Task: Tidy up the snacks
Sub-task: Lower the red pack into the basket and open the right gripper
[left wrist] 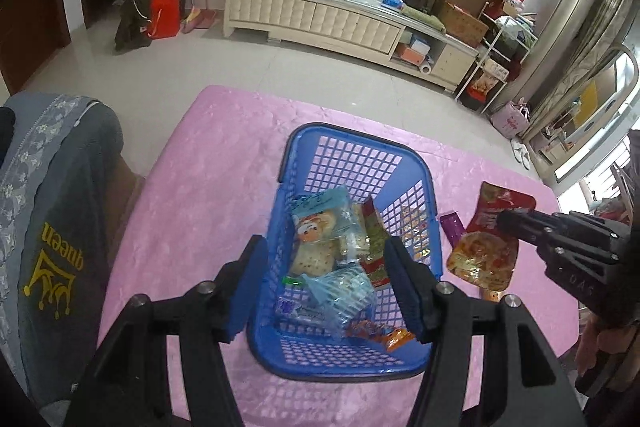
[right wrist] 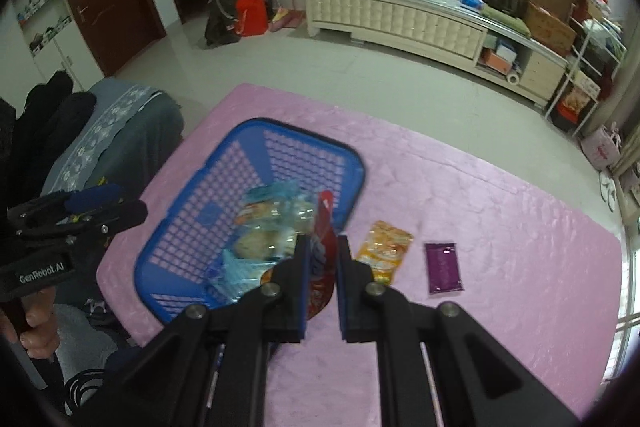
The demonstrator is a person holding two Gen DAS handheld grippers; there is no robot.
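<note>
A blue plastic basket [left wrist: 352,155] stands on the pink table and holds several snack packets [left wrist: 320,239]. My left gripper [left wrist: 326,259] is open and empty, its fingers straddling the basket's left wall. My right gripper [right wrist: 322,247] is shut on a red snack pouch [right wrist: 322,223] and holds it above the basket's right rim [right wrist: 356,163]; in the left wrist view the pouch [left wrist: 496,215] hangs to the right of the basket. An orange packet [right wrist: 384,251] and a purple packet [right wrist: 442,267] lie on the table right of the basket.
The pink tablecloth [right wrist: 500,207] covers the table. A chair draped with grey clothing [left wrist: 60,207] stands at the table's left. A white cabinet [left wrist: 320,15] lines the far wall across the tiled floor.
</note>
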